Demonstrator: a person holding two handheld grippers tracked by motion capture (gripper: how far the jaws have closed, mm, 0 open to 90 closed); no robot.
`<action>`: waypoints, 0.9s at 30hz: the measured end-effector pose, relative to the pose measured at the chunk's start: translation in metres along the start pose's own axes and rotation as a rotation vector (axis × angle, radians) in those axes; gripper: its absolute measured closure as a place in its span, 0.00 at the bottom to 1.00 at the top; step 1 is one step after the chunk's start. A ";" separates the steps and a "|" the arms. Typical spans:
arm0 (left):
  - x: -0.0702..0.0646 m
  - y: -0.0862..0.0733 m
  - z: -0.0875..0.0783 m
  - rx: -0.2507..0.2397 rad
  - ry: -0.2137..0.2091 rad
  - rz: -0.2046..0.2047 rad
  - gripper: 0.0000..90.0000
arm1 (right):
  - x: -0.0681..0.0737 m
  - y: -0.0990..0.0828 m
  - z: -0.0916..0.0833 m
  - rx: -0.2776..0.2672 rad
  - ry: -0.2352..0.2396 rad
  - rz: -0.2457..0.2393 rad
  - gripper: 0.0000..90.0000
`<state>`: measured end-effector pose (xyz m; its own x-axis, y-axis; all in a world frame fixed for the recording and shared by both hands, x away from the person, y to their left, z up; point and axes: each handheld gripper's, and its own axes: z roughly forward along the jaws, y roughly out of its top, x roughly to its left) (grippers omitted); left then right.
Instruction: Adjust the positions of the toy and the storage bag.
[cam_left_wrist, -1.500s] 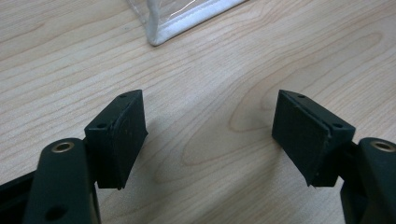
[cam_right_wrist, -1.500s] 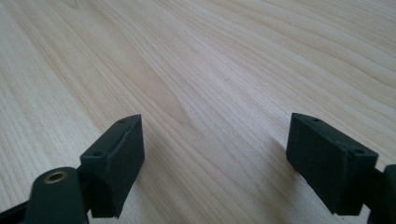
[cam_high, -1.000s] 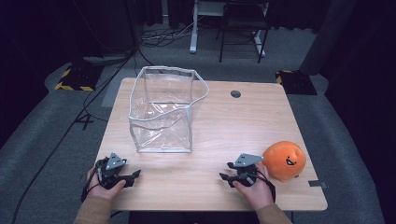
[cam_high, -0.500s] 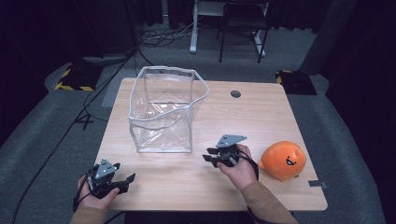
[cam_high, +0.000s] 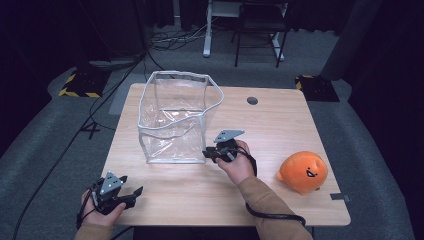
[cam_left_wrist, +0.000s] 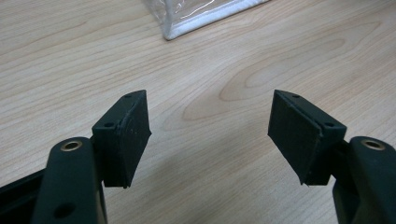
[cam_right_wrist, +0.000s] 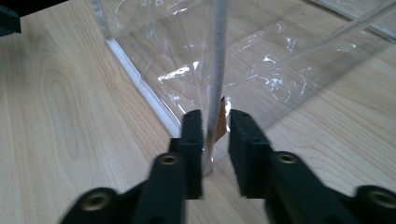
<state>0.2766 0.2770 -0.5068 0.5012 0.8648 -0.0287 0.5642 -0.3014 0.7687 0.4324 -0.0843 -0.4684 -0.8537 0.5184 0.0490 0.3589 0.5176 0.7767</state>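
While L gripper (cam_high: 131, 191) idles, bag (cam_right_wrist: 218, 65) edge sits between R jaws.

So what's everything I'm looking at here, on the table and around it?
Clear plastic bag: one, see-through with white edging, standing open on the left-middle of the table.
Plush toy: one, orange with a smiling face, near the table's right front.
Table: one, light wood, with a small dark round cap near its far edge.
Chair: one, dark, on the floor behind the table.
Striped pads: two, black and yellow, on the floor by the far corners.
Left hand-held gripper: one, black, open, near the front left edge.
Right hand-held gripper: one, black, jaws nearly closed around the bag's front corner seam.
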 end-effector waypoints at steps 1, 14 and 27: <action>0.000 0.000 0.000 0.000 0.000 0.000 0.33 | 0.000 0.000 0.000 0.000 0.000 0.000 0.95; -0.013 0.014 0.014 0.000 -0.015 0.054 0.33 | 0.010 -0.022 -0.026 -0.002 -0.002 0.018 0.98; -0.033 0.020 0.029 0.051 -0.082 0.110 0.33 | 0.033 -0.073 -0.086 -0.008 -0.022 0.054 0.98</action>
<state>0.2905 0.2310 -0.5087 0.6125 0.7905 0.0008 0.5341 -0.4146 0.7367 0.3454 -0.1634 -0.4692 -0.8245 0.5605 0.0772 0.4010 0.4828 0.7785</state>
